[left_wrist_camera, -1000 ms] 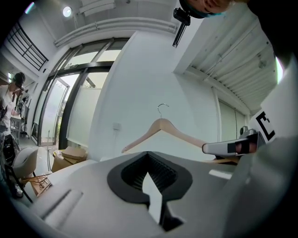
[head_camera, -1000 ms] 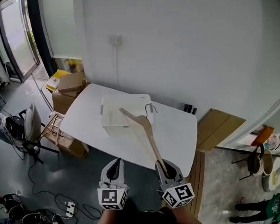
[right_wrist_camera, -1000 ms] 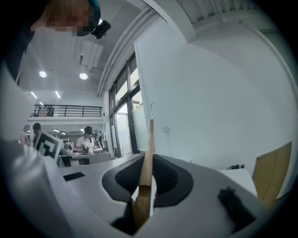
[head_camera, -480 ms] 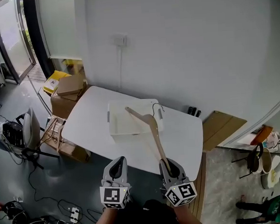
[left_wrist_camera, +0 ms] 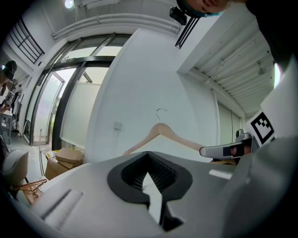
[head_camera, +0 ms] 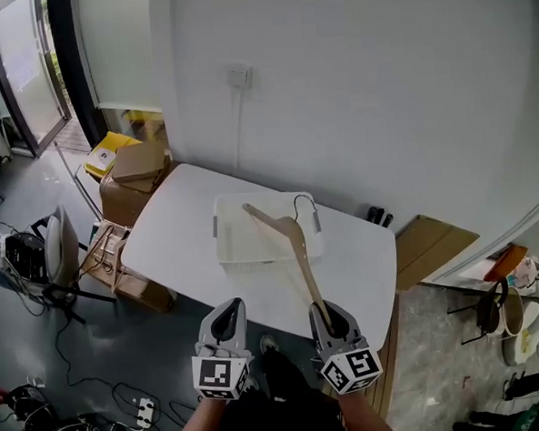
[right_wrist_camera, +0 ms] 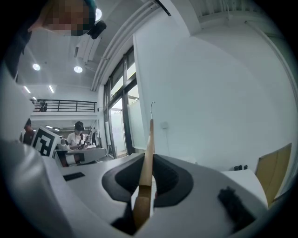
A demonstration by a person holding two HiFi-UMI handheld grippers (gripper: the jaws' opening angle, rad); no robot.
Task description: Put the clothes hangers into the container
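Note:
A white container (head_camera: 231, 254) stands on the white table (head_camera: 175, 227), near its far edge. My right gripper (head_camera: 327, 319) is shut on one arm end of a wooden clothes hanger (head_camera: 299, 250). The hanger reaches forward over the container, its metal hook at the far rim. In the right gripper view the hanger (right_wrist_camera: 149, 142) runs edge-on between the jaws of my right gripper (right_wrist_camera: 145, 180). My left gripper (head_camera: 227, 324) hangs beside it at the table's near edge, jaws together and holding nothing. The left gripper view shows the hanger (left_wrist_camera: 160, 132) ahead, past my left gripper (left_wrist_camera: 149, 174).
Cardboard boxes (head_camera: 134, 165) stand left of the table, with thin wooden pieces (head_camera: 106, 252) on a lower box. A chair (head_camera: 57, 243) and cables (head_camera: 73, 427) occupy the floor at left. A cardboard sheet (head_camera: 432, 241) leans on the wall at right.
Both grippers and the hanger have come forward toward the table and the container. The right grip on the hanger is unchanged.

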